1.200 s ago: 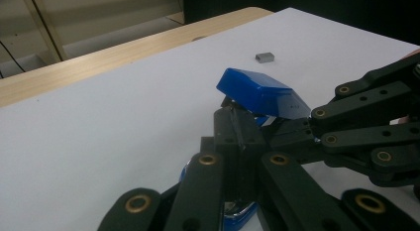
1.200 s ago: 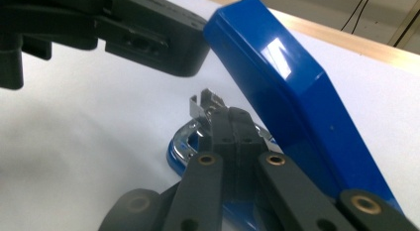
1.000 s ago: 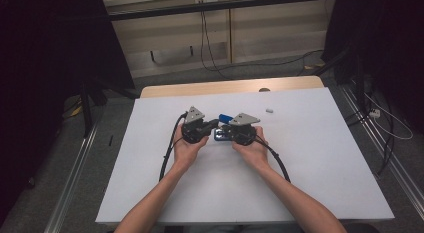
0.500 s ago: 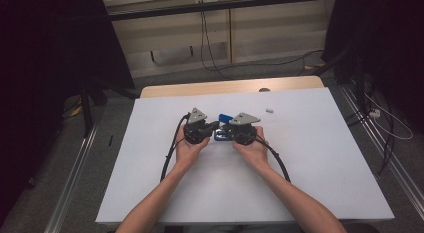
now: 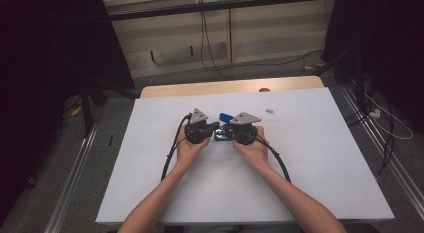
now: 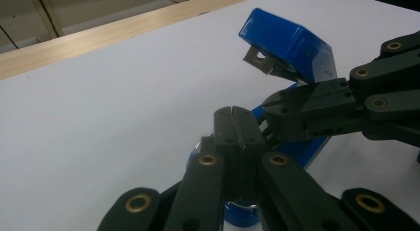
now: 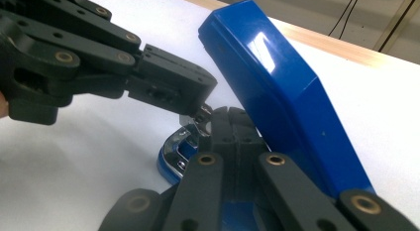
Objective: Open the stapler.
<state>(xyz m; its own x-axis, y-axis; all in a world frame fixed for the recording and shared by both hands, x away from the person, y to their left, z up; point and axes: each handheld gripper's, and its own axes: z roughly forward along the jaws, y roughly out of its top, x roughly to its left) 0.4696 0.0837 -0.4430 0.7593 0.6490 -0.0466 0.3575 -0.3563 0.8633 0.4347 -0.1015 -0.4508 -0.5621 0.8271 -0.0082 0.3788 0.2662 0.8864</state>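
Two shut grippers, left gripper (image 5: 216, 127), right gripper (image 5: 226, 129), meet at open blue stapler (image 5: 225, 117)

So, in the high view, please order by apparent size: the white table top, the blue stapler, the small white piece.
1. Table top, by far the largest.
2. Stapler; the grippers cover much of it, so only part counts.
3. White piece, a tiny speck right of the stapler.

Room dim, dark at edges; white table (image 5: 310, 158) evenly lit; glare on blue stapler (image 7: 262, 47) top; near claw links soft.
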